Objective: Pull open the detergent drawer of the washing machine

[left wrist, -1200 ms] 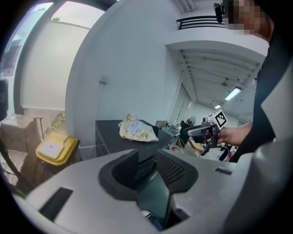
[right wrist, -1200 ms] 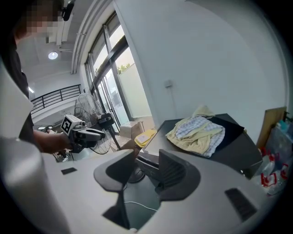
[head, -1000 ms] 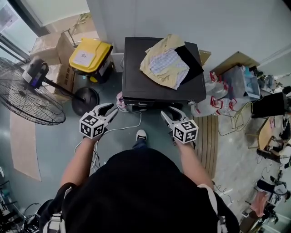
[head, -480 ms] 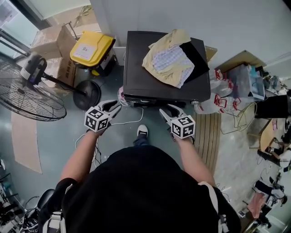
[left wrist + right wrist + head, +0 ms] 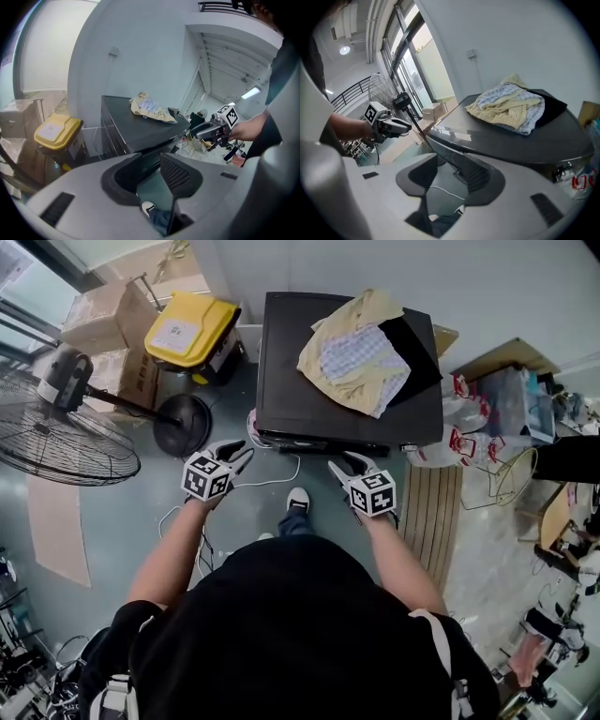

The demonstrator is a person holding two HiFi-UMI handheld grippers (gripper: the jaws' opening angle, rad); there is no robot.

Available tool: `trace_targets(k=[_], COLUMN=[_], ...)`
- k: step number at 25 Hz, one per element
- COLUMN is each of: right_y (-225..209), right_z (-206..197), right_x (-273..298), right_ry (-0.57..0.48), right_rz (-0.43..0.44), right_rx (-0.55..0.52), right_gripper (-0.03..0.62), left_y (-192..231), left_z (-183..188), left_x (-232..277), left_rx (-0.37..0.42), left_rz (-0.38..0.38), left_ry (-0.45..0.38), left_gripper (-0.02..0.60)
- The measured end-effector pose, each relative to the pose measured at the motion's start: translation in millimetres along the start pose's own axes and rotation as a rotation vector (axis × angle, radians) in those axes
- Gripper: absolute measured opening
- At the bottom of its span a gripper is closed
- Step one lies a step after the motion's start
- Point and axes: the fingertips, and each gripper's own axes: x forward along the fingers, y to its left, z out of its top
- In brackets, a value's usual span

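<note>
Over the last second both of my grippers have crept in toward the front of the washing machine point(image 5: 281, 381), and neither touches it yet. On my far left stands a pedestal fan point(image 5: 66, 442), its base near my left gripper point(image 5: 236, 450), and a yellow-lidded bin point(image 5: 187, 329) crowds the machine's left side, so room there is tight. My left jaws are spread with nothing between them, near the front left corner. The detergent drawer is somewhere on the front face point(image 5: 319, 443), which I see only as a thin strip. Nothing juts from it, so I judge it not pulled yet. My right gripper point(image 5: 345, 463) is likewise spread and empty, just short of the front edge. The floor toward me holds only a white cable point(image 5: 272, 482) and my shoe point(image 5: 297, 500), so the drawer should have room to slide out.
</note>
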Motion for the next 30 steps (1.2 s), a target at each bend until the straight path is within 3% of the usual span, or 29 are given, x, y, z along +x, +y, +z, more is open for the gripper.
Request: trace_targets(k=[10, 30], right_y=[-15, -22], right_z=[-21, -24], right_x=[32, 79], right_ry=[0.073, 0.109], right_rz=[0.002, -0.001], right_rx=[-0.014, -0.01], right_gripper=[0.17, 0.172], left_y=[14, 23], left_z=[-21, -39], left_x=[31, 79], left_rx=[0.011, 0.06], left_rz=[-0.012, -0.004], left_ry=[0.063, 0.162], left_gripper=[0.127, 0.131])
